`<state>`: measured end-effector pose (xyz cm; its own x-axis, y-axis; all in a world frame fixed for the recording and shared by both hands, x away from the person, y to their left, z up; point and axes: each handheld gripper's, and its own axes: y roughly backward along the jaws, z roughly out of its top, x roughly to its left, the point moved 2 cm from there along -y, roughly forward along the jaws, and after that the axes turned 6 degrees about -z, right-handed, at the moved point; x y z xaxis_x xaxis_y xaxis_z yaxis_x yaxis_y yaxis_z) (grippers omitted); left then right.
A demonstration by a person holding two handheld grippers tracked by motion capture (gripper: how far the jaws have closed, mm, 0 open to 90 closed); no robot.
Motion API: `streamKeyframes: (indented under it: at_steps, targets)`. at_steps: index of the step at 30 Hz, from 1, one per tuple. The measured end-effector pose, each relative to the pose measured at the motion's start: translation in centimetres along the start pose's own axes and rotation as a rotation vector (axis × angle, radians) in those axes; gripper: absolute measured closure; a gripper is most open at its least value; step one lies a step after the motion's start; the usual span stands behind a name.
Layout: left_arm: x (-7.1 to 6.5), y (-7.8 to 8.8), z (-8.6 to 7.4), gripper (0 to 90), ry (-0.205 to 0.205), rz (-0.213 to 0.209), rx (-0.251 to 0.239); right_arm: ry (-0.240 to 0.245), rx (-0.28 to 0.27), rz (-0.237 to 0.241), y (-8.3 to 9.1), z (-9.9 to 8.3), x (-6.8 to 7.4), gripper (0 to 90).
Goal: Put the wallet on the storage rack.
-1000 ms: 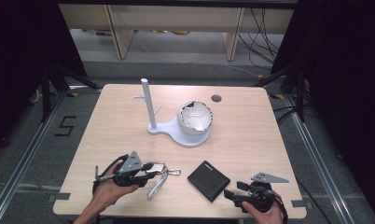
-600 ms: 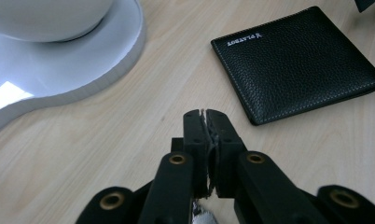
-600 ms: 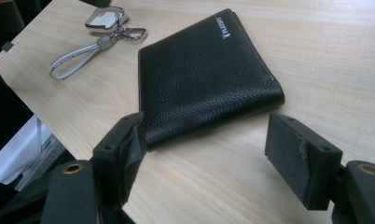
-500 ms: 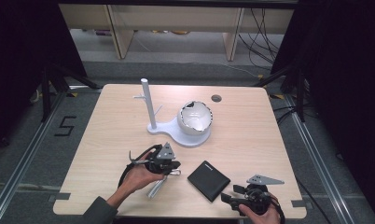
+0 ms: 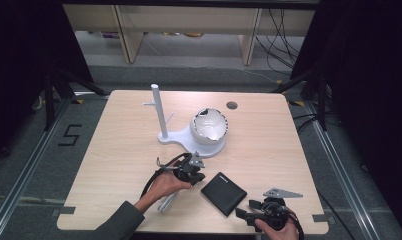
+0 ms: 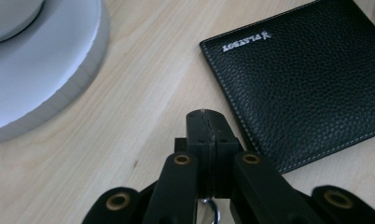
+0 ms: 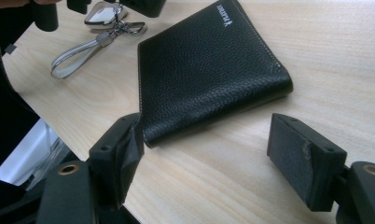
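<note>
At the bottom right of the high view, the right gripper [image 5: 249, 214] sits at the counter's near edge in the person's hand, its fingers [image 7: 301, 157] spread wide and holding nothing. In the right gripper view the black leather wallet [image 7: 209, 70] lies flat just beyond those fingers, its near corner reaching toward the left one without clear contact.

Left of centre in the high view, the left gripper [image 5: 195, 172] is held low over the counter [image 5: 119, 150], just beside the wallet's [image 5: 223, 193] left edge. Its fingers [image 6: 199, 154] are pressed together; a small metal ring shows at the bottom of the left gripper view, right under them, but whether they pinch it I cannot tell. A grey strap with a metal clasp and key fob [image 7: 99, 32] lies at the upper left of the right gripper view, close under the left gripper.

Farther back, mid-frame in the high view, a white stand [image 5: 159, 112] rises from a flat white base, with a white bowl-shaped shell [image 5: 209, 126] on that base. A small dark round hole [image 5: 232, 105] marks the far counter.
</note>
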<state>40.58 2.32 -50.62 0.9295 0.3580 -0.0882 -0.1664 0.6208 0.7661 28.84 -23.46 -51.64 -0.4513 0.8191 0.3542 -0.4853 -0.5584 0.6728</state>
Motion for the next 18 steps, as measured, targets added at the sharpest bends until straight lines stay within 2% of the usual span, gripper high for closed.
streamKeyframes:
  at_steps: [1, 2, 3, 4, 5, 6, 8, 9, 12, 13, 18]
  targets:
    - [0.0, 0.0, 0.0, 89.2, 0.0, 0.0, 0.0, 0.0, 0.0, 0.0, 0.0, 0.0, 0.0, 28.1]
    - [-0.2, -0.2, 0.2, 89.1, -0.006, -0.005, 0.01, -0.026, 0.013, 0.005, 0.0, -0.1, 0.3, 27.7]
    - [-0.2, -0.2, 0.2, 89.1, -0.006, -0.005, 0.01, 0.007, -0.001, -0.003, -0.2, -0.1, 0.1, 27.6]
    - [-0.3, -0.4, 0.3, 89.1, -0.006, -0.008, 0.016, 0.01, 0.006, -0.004, -0.2, -0.1, 0.1, 27.4]
    - [-0.3, -0.4, 0.3, 89.1, -0.006, -0.008, 0.016, 0.01, 0.006, -0.004, -0.2, -0.1, 0.1, 27.4]
    - [-0.3, -0.5, 0.3, 89.0, -0.004, -0.015, 0.018, -0.019, 0.021, 0.01, -0.3, -0.1, 0.4, 27.4]
    - [-0.3, -0.7, 0.3, 89.0, -0.005, -0.019, 0.032, -0.018, 0.023, 0.002, -0.4, -0.1, 0.4, 27.2]
    - [-0.3, -0.8, 0.3, 89.0, -0.004, -0.015, 0.034, -0.023, 0.019, 0.015, -0.4, -0.1, 0.5, 27.2]
    - [-0.5, -1.0, 0.3, 89.0, 0.001, -0.029, 0.02, -0.026, 0.019, 0.016, -0.5, -0.1, 0.5, 27.1]
    - [-0.5, -1.0, 0.4, 89.0, -0.015, -0.028, 0.039, 0.002, 0.008, 0.019, -0.5, 0.0, 0.2, 27.1]
    - [-1.0, -1.4, 0.4, 88.9, -0.031, -0.026, 0.054, 0.011, 0.021, -0.004, -0.6, -0.1, 0.1, 26.0]
